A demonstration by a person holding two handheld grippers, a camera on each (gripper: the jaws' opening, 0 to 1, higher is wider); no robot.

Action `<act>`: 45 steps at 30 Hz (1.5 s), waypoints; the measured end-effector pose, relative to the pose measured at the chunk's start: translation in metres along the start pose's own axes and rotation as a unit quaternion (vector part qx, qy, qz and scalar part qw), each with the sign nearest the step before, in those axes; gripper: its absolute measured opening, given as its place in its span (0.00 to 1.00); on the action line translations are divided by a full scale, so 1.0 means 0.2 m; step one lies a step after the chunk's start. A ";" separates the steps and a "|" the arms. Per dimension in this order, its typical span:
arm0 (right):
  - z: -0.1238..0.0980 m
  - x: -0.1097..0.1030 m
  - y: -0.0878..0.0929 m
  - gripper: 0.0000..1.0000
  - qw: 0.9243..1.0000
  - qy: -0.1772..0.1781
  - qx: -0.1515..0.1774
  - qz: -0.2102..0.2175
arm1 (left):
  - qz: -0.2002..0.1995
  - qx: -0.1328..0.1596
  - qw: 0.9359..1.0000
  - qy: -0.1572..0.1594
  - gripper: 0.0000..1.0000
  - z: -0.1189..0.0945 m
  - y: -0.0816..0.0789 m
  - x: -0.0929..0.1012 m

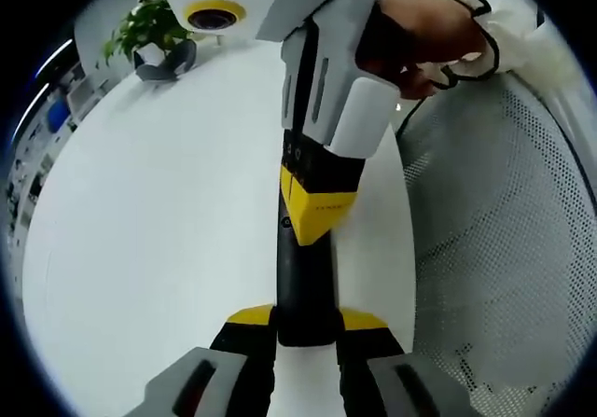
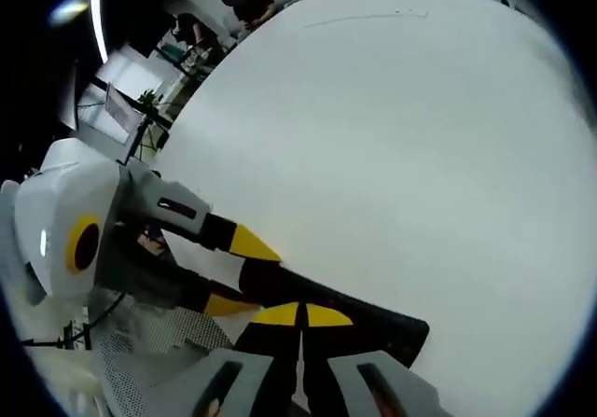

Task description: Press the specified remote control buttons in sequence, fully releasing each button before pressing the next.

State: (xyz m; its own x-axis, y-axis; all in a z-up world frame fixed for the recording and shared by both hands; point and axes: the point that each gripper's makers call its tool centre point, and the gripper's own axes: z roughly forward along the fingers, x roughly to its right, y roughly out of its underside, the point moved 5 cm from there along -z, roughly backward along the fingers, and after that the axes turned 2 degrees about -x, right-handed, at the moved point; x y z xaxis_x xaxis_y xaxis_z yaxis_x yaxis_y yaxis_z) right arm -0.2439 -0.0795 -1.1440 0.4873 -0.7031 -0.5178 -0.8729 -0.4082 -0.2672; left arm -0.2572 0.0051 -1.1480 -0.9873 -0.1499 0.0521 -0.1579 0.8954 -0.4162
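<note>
On white table (image 1: 140, 230), slim black remote (image 1: 303, 286)

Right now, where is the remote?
In the left gripper view, the black remote is clamped between the left gripper jaws over the white table, with the right gripper closed on its far end.

Count, left gripper view: 1 black remote control (image 1: 305, 286), 1 white table (image 1: 140, 249), 1 potted plant (image 1: 145, 27), 1 white mesh chair back (image 1: 504, 240), 1 person's hand (image 1: 424, 34). Grippers: 2, the left gripper (image 1: 306, 380) rising from the bottom edge and the right gripper (image 1: 317, 207) entering from above.

Count, right gripper view: 1 remote control (image 2: 345, 319), 1 table (image 2: 401, 146), 2 grippers, namely the right gripper (image 2: 300, 319) and the left gripper (image 2: 238, 272). In the background, 1 person (image 2: 247, 5) is plain; a further figure beside is too blurred to confirm.
</note>
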 end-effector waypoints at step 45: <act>-0.01 -0.06 -0.02 0.00 0.997 -0.022 0.052 -0.052 | -0.008 0.007 1.000 -0.016 0.22 0.01 0.00 0.01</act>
State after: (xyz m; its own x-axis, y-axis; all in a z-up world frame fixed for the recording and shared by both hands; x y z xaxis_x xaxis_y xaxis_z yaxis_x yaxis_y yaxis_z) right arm -0.2465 -0.0698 -1.1354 0.5761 -0.6332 -0.5169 -0.8163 -0.4139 -0.4028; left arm -0.2601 0.0049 -1.1498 -0.9837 -0.1773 0.0295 -0.1727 0.8867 -0.4289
